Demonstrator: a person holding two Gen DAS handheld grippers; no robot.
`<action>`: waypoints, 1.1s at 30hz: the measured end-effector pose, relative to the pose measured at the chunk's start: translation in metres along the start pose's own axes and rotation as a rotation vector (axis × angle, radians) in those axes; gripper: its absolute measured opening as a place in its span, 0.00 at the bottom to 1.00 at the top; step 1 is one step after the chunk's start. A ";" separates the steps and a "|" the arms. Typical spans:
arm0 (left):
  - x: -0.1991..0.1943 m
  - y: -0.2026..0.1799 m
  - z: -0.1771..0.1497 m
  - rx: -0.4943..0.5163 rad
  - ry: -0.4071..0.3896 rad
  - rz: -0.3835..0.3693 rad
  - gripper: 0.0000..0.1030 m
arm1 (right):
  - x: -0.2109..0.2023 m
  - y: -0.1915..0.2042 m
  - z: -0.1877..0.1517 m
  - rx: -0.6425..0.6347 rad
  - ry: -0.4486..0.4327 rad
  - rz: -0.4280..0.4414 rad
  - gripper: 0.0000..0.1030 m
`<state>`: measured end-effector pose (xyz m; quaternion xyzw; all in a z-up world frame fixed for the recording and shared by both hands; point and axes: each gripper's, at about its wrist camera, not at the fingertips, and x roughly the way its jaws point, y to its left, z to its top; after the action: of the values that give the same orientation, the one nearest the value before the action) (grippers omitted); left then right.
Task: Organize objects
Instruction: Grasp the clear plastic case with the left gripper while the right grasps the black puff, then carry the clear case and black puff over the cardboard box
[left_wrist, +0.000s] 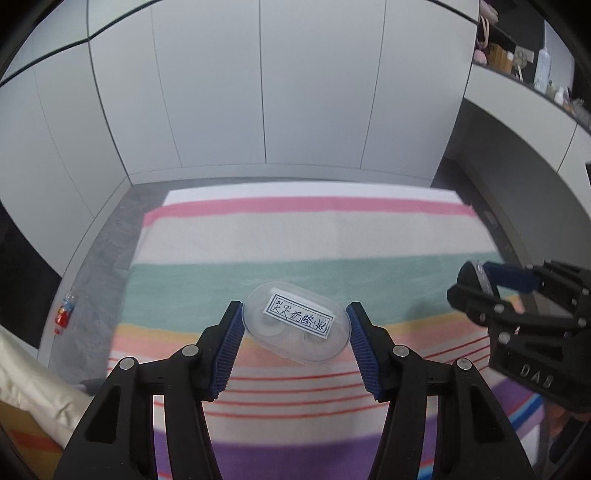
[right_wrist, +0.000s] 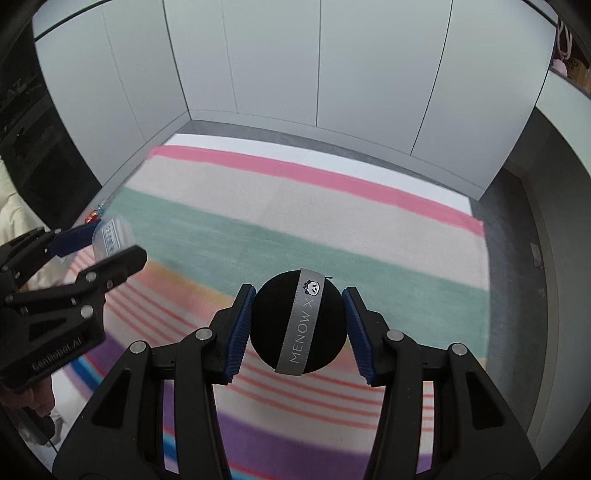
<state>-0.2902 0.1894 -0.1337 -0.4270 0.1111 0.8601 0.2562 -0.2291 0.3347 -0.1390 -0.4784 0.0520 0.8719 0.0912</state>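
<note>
Blue ribbed pads of the left gripper (left_wrist: 295, 332) pressed against the two ends of a clear oval case (left_wrist: 295, 328), long axis running straight across from pad to pad, white handwritten label facing up; jaws drawn in just to the case's length and no further. Inside, two pale round shapes faintly visible through the lid, too blurred to name. Right gripper (right_wrist: 299, 321) likewise closed, on a round black puff (right_wrist: 300, 321) with a grey ribbon strap reading MENOW X, gripped at its sides. Both loads held clear above the striped cloth (left_wrist: 332, 229), neither resting on it, and well apart from each other. No tray, box or bin visible in either view, so destination impossible to tell. Beyond the cloth's left edge, on grey floor, a small red-capped bottle (left_wrist: 65, 308) lying alone.
</note>
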 end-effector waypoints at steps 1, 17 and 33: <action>-0.009 -0.001 0.002 -0.005 -0.002 -0.001 0.56 | -0.012 0.002 -0.001 -0.008 -0.005 -0.001 0.49; -0.141 -0.024 -0.014 -0.082 -0.039 0.013 0.56 | -0.148 0.028 -0.038 -0.083 -0.057 -0.001 0.49; -0.215 -0.029 -0.057 -0.092 -0.108 0.055 0.56 | -0.205 0.024 -0.068 -0.074 -0.143 0.008 0.49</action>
<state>-0.1279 0.1166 0.0024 -0.3880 0.0691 0.8928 0.2183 -0.0698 0.2770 -0.0027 -0.4176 0.0152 0.9056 0.0733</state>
